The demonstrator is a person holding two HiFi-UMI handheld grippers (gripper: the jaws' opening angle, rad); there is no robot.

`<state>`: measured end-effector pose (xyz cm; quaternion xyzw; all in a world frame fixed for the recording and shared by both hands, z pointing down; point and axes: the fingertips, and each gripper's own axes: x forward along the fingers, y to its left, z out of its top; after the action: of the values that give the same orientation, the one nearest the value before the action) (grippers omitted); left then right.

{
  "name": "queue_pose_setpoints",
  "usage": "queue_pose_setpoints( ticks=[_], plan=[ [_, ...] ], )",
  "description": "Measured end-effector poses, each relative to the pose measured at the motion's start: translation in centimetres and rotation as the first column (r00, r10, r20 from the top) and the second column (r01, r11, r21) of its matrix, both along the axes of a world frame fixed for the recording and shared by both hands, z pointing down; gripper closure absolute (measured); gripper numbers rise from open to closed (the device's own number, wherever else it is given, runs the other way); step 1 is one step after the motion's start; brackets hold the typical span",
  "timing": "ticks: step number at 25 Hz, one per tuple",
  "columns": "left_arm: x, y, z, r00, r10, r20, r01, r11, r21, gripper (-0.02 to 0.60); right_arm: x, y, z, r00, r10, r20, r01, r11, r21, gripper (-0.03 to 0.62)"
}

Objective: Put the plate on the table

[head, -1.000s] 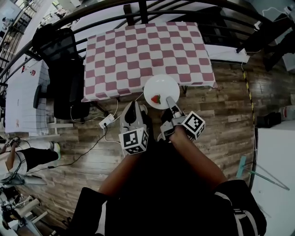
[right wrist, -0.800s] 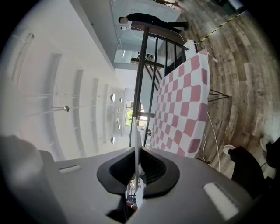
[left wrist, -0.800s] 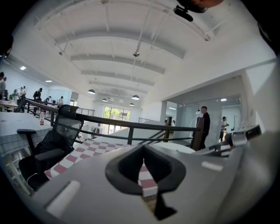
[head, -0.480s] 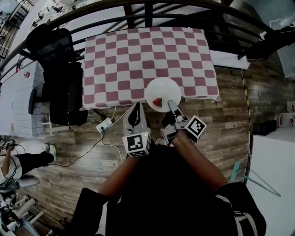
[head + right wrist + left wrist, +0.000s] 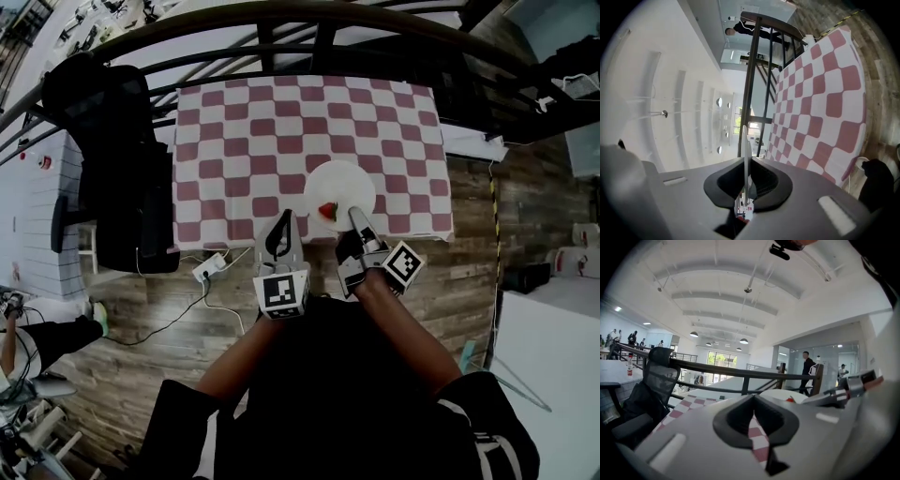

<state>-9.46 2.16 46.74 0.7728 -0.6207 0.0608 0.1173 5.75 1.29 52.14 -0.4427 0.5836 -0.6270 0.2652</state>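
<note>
We gripped the plate [image 5: 339, 183] by its rim in our clenched right gripper [image 5: 357, 216], above the table's [image 5: 244, 141] near edge. Our left gripper [image 5: 284, 221], closed and empty, hung beside that edge. Lowering and releasing were not yet done.

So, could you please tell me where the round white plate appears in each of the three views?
Head view: the round white plate sits just right of centre, over the near edge of the red-and-white chequered tablecloth, held by the right gripper.
Left gripper view: low, right of centre, a pale curved shape.
Right gripper view: edge-on, a thin upright line at lower centre.
Shared landmark: that tablecloth, in all three.
</note>
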Motion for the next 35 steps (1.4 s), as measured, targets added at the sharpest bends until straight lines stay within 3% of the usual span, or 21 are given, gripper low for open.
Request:
queue_pose_setpoints(
  ticks=[3,6,10,16,26,30,35],
  plan=[
    [-1.5,-3.5,-1.2,1.000,0.005,-0.008,-0.004,0.999,0.035,0.572,-1.0,-3.0,-0.7,0.999,0.029,0.013,-0.030,0.998,0.050,0.577],
    [-3.1,-6.1,-1.0,1.000,0.004,-0.023,-0.004,1.000,0.018,0.572,-1.8,-4.8,-0.9,0.998,0.058,0.027,-0.060,0.996,0.066,0.577],
    [-4.2,-9.2,-1.5,0.998,0.025,-0.059,-0.023,0.999,0.033,0.572,-1.7,-6.3,0.3,0.997,0.074,0.018,-0.074,0.997,0.037,0.577],
    [-4.9,-11.5,-0.7,0.998,0.036,-0.041,-0.035,0.999,0.028,0.572,-1.1,-8.8,2.5,0.996,0.088,0.001,-0.088,0.996,0.021,0.577],
    [-3.9,-15.1,2.0,0.998,0.062,-0.033,-0.063,0.998,-0.029,0.572,-2.3,-15.0,6.7,0.999,0.009,-0.045,-0.006,0.998,0.059,0.577],
    [-2.5,-16.8,2.1,0.997,0.078,-0.014,-0.078,0.996,-0.032,0.572,-2.3,-16.4,9.8,0.997,-0.028,-0.071,0.029,0.999,0.024,0.577],
    [-2.0,-19.6,1.6,0.997,0.071,0.014,-0.070,0.996,-0.049,0.572,-3.3,-18.9,12.7,0.994,-0.101,-0.047,0.104,0.992,0.066,0.577]
  ],
)
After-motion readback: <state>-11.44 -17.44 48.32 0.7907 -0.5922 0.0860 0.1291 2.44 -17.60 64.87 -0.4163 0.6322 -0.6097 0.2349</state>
